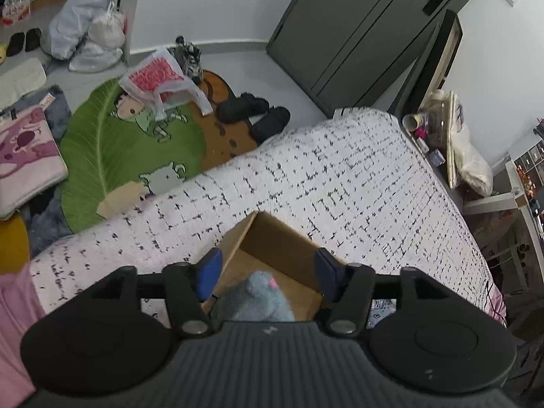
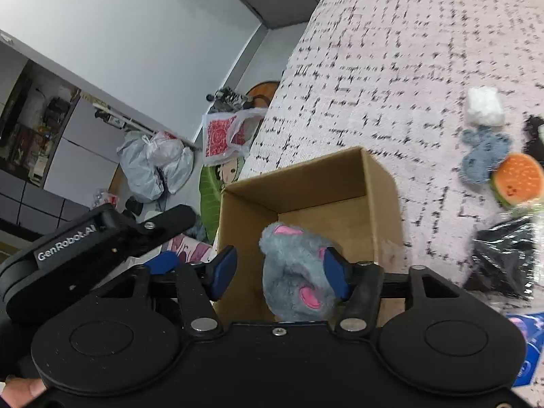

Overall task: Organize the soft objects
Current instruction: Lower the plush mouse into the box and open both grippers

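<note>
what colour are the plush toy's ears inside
Pink inside grey-blue fur on the plush toy; clearest in the right wrist view.

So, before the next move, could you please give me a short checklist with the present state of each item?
1. Right gripper open: ok, jaws wide apart.
2. Grey plush mouse released: cannot tell, one blue pad touches it.
3. Mouse over the cardboard box: ok, it sits within the opening.
4. Left gripper free: ok, open and holding nothing.
5. Items left on the bed: not ok, the burger toy and blue knitted piece lie outside the box.
</note>
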{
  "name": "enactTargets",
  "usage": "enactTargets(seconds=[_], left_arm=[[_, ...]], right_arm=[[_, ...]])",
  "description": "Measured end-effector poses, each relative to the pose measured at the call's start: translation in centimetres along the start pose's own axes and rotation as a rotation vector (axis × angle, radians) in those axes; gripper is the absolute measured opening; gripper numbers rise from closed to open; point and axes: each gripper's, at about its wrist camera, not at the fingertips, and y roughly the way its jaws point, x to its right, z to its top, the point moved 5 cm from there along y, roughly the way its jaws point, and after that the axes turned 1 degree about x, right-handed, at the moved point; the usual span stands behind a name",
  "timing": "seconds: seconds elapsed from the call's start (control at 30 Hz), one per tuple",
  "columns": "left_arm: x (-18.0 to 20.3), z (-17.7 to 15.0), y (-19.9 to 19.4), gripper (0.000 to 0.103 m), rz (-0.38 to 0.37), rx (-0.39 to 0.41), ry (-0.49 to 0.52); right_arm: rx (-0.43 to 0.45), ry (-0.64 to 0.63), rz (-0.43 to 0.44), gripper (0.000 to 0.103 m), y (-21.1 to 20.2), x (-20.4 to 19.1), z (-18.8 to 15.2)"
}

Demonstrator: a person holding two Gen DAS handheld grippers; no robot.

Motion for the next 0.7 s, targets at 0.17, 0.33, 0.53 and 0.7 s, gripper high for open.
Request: enactTargets(seconds=[0.17, 0.33, 0.53, 0.7], left_arm=[[1.1, 0.1, -2.1, 0.064, -0.007, 0.037, 0.032], [2.3, -0.2, -4.2, 0.065, -0.014, 0.063, 0.054], [3.9, -0.5, -6.9, 0.066, -0.021, 0.102, 0.081], [4.8, -1.4, -8.8, 0.07, -0.016, 0.129, 0.102]], right_arm=[[0.046, -0.002, 0.006, 0.067, -2.7, 0.1, 0.1], [0.09, -0.012, 0.002, 0.077, -5.3, 0.0, -0.1], [0.125, -0.009, 0.023, 0.078, -8.0, 0.1, -0.5], [0.156, -0.006, 0.045, 0.082, -10.2, 0.5, -0.8]])
